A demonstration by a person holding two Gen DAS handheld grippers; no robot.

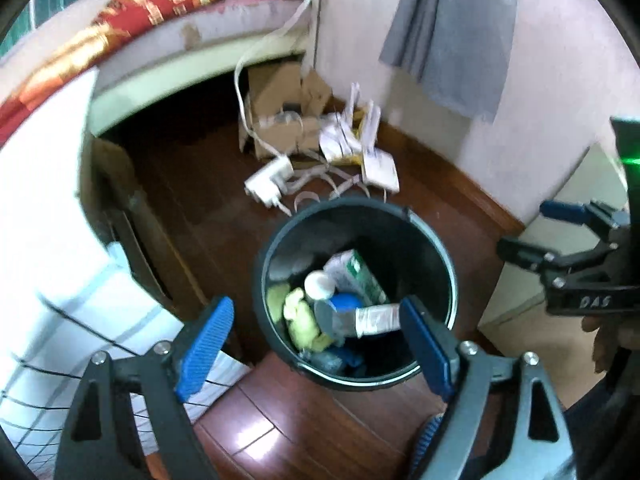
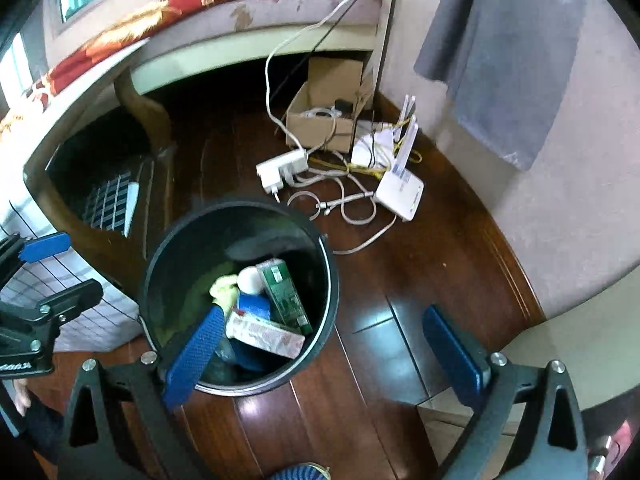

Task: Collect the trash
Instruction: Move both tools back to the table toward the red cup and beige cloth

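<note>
A black bin (image 1: 436, 240) stands on the dark wood floor and holds a green-and-white carton (image 1: 360, 276), a white-capped bottle (image 1: 319, 284), a yellow cloth (image 1: 300, 320) and a clear plastic bottle (image 1: 372, 318). My left gripper (image 1: 316, 306) hangs open above the bin's mouth, and its pads press on nothing. In the right wrist view the bin (image 2: 240, 210) also shows a pink-and-white box (image 2: 264, 334) on top of the pile. My right gripper (image 2: 324, 316) is wide open over the bin's right rim and holds nothing. Each gripper shows in the other's view, the right gripper (image 1: 528, 232) and the left gripper (image 2: 68, 268).
Behind the bin lie a white power strip (image 2: 280, 170), a white router (image 2: 400, 194), tangled cables and a cardboard box (image 2: 320, 120). A bed with a red patterned cover (image 2: 160, 12) runs along the back. A grey cloth (image 2: 500, 60) hangs on the wall. White checked fabric (image 1: 80, 340) lies at the left.
</note>
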